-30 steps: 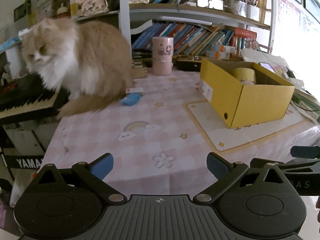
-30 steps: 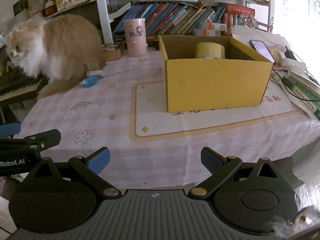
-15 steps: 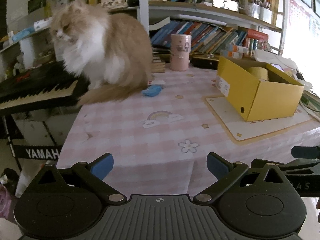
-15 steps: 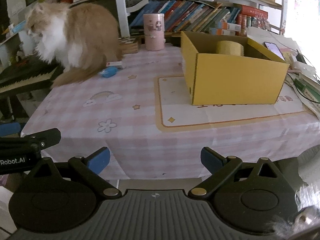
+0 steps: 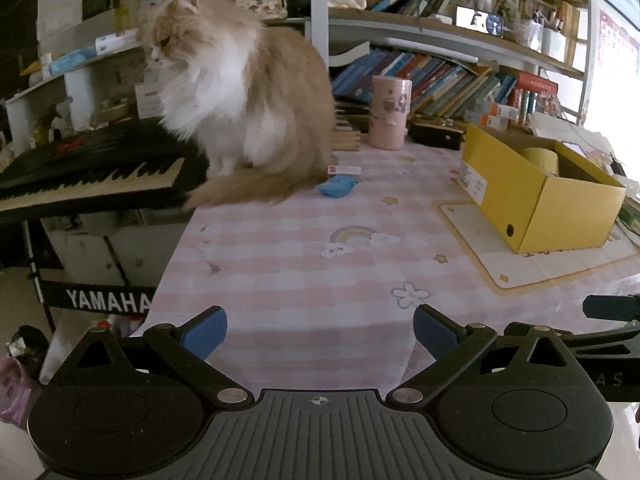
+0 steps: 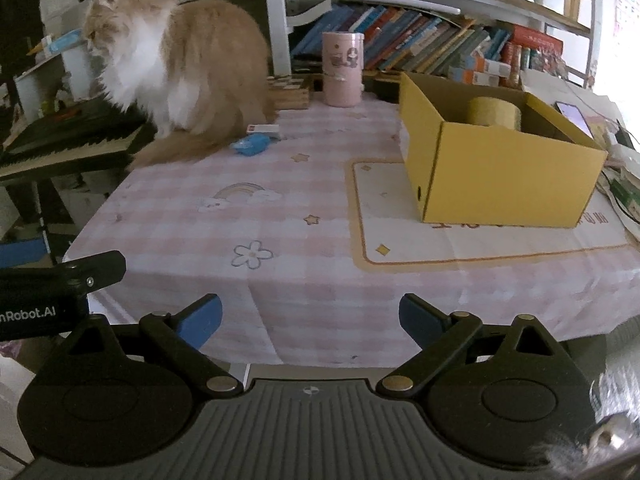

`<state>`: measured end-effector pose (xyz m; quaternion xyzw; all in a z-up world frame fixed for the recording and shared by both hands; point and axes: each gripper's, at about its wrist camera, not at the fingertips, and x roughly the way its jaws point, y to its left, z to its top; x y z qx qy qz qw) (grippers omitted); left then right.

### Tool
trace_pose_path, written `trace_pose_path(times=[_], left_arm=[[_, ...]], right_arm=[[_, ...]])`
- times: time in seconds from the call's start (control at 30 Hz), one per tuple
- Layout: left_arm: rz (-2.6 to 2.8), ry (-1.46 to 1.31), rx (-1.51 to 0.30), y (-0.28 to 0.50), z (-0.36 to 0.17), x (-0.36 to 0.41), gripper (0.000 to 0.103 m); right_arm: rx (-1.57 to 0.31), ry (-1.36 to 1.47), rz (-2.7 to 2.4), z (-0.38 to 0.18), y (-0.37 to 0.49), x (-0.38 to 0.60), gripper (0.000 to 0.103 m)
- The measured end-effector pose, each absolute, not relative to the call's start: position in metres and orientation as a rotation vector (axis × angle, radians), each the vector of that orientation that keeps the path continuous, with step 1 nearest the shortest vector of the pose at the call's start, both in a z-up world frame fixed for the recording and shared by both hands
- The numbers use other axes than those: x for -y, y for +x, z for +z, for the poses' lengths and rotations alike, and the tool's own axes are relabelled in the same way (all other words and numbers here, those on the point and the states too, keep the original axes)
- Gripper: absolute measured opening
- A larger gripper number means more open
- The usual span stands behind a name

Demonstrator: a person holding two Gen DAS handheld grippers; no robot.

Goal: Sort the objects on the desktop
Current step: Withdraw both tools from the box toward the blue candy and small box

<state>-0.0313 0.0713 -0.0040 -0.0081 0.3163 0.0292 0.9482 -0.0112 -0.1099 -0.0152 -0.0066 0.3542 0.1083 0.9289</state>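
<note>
While both hand-held grippers, left (image 5: 320,330) and right (image 6: 310,320), hang released and empty, our small blue plastic object (image 5: 336,186) lies far ahead on the desk (image 5: 304,264) beside the cat's (image 5: 240,92) tail; looks light, so we'd pinch its sides.

A fluffy cat (image 5: 244,100) sat blurred at the table's far corner, its front paws hidden behind the black keyboard (image 5: 92,176), whose left end ran out of the left wrist view. A small white item (image 6: 262,129) lay partly tucked against the cat's fur, its red marking too small to read. The yellow box (image 6: 500,172) concealed the lower half of the tape roll (image 6: 495,111) inside. Book spines on the shelf (image 5: 432,80) were illegible, and the window side was washed out.
</note>
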Motion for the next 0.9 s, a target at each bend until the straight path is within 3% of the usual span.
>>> trace_pose_path(times=[0.9], left_arm=[[0.088, -0.019, -0.652, -0.006, -0.006, -0.092, 0.101]], right_arm=[[-0.737, -0.026, 0.238, -0.014, 0.02, 0.087, 0.095]])
